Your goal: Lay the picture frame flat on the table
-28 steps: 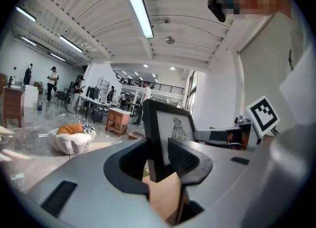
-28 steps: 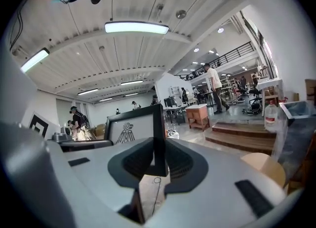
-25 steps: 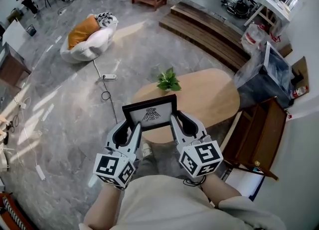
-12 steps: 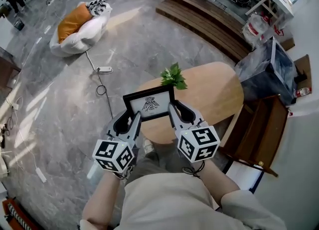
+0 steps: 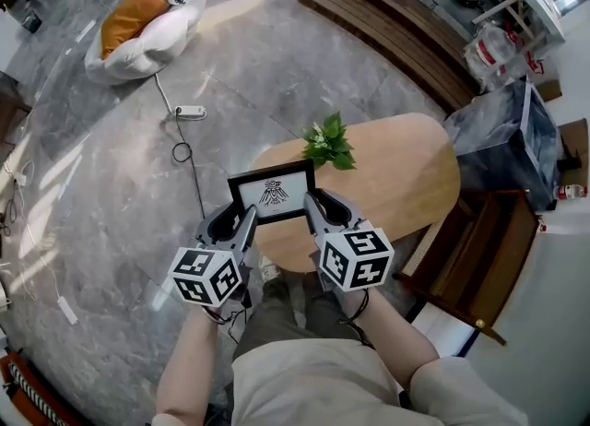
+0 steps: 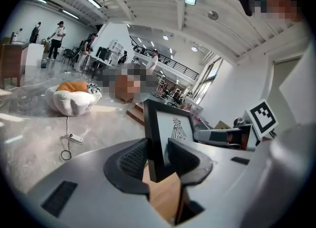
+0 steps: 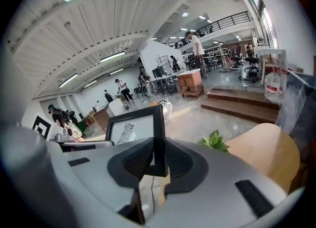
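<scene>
A black picture frame [image 5: 272,193] with a white print of a bird-like figure stands upright above the near edge of the oval wooden table [image 5: 406,171]. My left gripper [image 5: 245,217] is shut on the frame's left side, and my right gripper [image 5: 309,203] is shut on its right side. In the left gripper view the frame [image 6: 160,138] rises between the pads of the left gripper [image 6: 154,160]. The right gripper view shows the frame [image 7: 143,128] pinched at its lower right corner by the right gripper [image 7: 157,160]. Whether the frame's bottom touches the tabletop is hidden.
A small green plant [image 5: 328,144] stands on the table's far left edge, just behind the frame. A dark wooden cabinet [image 5: 479,249] stands to the right of the table. A white beanbag with an orange cushion [image 5: 138,32] and a power strip with cable [image 5: 189,112] lie on the floor.
The frame and both grippers have moved slightly up and away in the head view, toward the plant. Both grips stay the same.
</scene>
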